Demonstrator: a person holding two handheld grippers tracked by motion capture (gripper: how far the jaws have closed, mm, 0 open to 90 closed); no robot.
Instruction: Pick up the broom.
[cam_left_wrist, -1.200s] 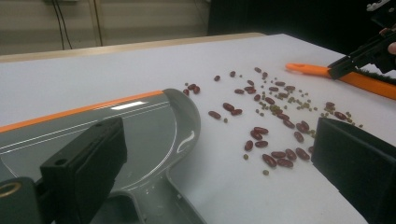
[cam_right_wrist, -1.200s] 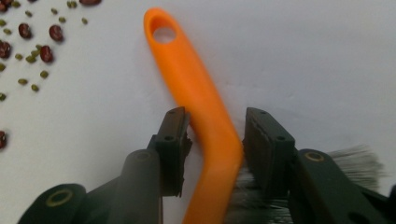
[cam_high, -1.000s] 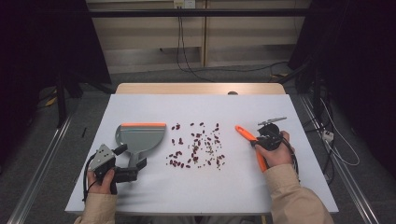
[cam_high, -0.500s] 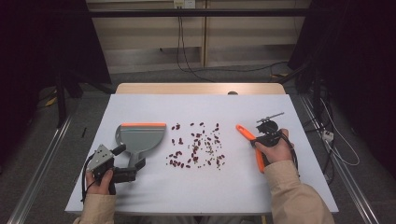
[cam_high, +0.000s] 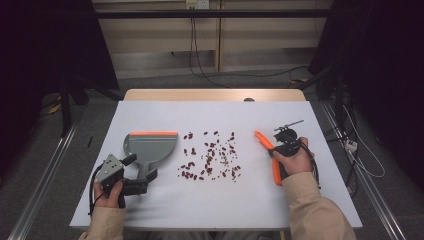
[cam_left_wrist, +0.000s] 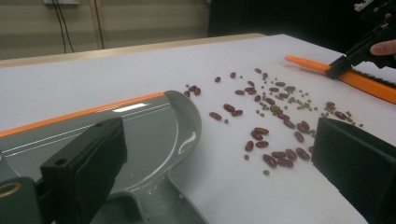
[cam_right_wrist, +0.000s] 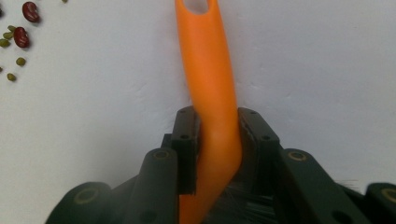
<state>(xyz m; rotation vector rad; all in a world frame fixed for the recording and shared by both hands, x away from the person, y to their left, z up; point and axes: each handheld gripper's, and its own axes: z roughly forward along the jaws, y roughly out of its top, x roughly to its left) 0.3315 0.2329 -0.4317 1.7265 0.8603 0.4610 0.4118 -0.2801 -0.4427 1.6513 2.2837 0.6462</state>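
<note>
One right tool (cam_right_wrist: 217, 135) clenches the orange brush (cam_high: 267, 150), handle seemingly angled away toward the beans (cam_high: 212, 156).

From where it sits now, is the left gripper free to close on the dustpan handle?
Probably yes. The left gripper has its jaws open with the dustpan handle right in front of them. The beans lie off to the side, leaving the way free.
</note>
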